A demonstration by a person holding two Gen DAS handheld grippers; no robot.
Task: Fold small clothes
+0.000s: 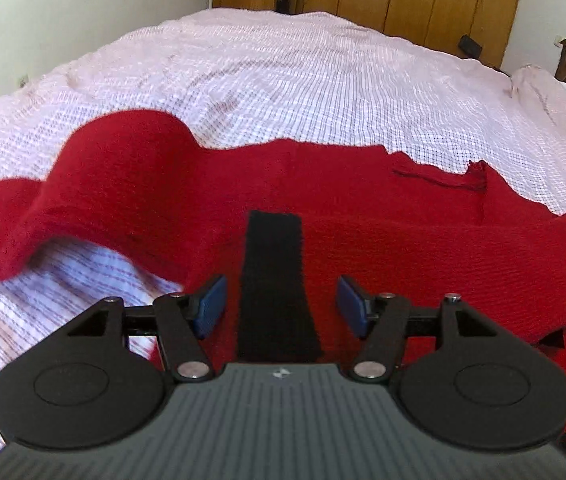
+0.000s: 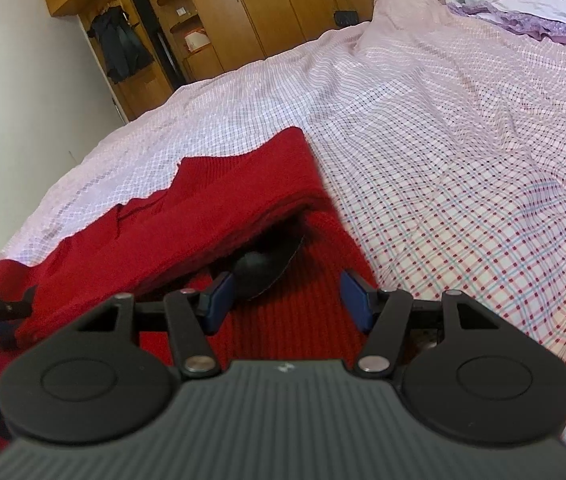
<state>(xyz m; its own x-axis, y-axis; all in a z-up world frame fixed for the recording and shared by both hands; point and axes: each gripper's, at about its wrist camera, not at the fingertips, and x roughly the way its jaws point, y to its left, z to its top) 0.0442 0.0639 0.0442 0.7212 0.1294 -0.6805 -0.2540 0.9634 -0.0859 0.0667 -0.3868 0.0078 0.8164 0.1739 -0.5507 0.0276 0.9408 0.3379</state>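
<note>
On the left, the left hand-held gripper (image 1: 281, 306) hangs over the near part of a red knitted garment (image 1: 403, 248) spread on the bed (image 1: 283, 80). Its blue pads (image 1: 211, 306) stand well apart with nothing pressed between them; a black strip (image 1: 275, 280) on the red knit runs straight away from the camera in the gap, touched by neither pad as far as can be seen. To this gripper's left a loose flap of the garment (image 1: 95, 184), perhaps a sleeve, rises off the checked sheet and looks blurred, with bare bed showing under it. The rest of the garment stretches off to the right, so its long axis lies across this gripper's line of sight, not along it.

Further right, the right hand-held gripper (image 2: 283, 300) also sits moderately open above ribbed red knit, its pads clear of the cloth. Just ahead of it and a little to its left, a folded layer of the red garment (image 2: 243, 200) lies over the ribbed part, with a dark opening and a black rounded patch (image 2: 267, 268) under its edge. A bit of the other gripper shows at the far left edge of this view, near the garment's other end.

The coming fold seems to turn on the loose flap: it lies to the left of the left gripper, well apart from the right one, so the left hand is judged the nearer to take it and bring it in over the body of the garment. Right of the garment there is only open checked bed.
</note>
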